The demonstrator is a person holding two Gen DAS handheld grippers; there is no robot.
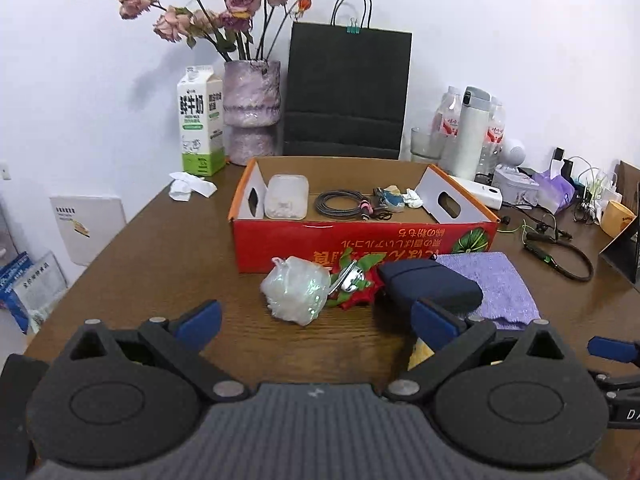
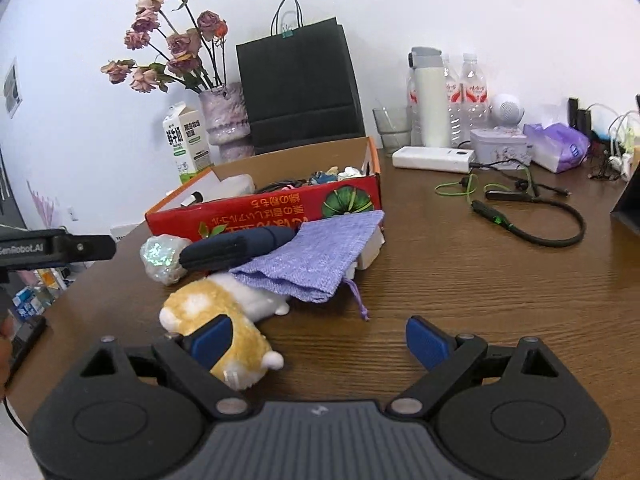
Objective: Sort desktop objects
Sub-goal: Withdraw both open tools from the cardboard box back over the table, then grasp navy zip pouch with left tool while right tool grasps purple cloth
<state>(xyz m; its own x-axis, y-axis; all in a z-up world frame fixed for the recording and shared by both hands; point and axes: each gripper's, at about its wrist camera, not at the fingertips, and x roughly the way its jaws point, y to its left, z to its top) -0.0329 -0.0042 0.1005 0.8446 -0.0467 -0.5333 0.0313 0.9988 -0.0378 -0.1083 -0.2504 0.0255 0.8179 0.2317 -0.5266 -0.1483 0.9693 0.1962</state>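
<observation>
A red cardboard box stands mid-table; inside lie a white case, a coiled cable and small bits. In front lie a shiny white ball, a red-green ornament with a metal clip, a navy pouch, a purple cloth bag and a yellow-white plush toy. My left gripper is open and empty just short of the ball. My right gripper is open, its left finger beside the plush.
At the back stand a milk carton, a vase of dried roses, a black paper bag, bottles and a thermos. A power bank, tin, tissues and cables lie right. Crumpled paper lies left.
</observation>
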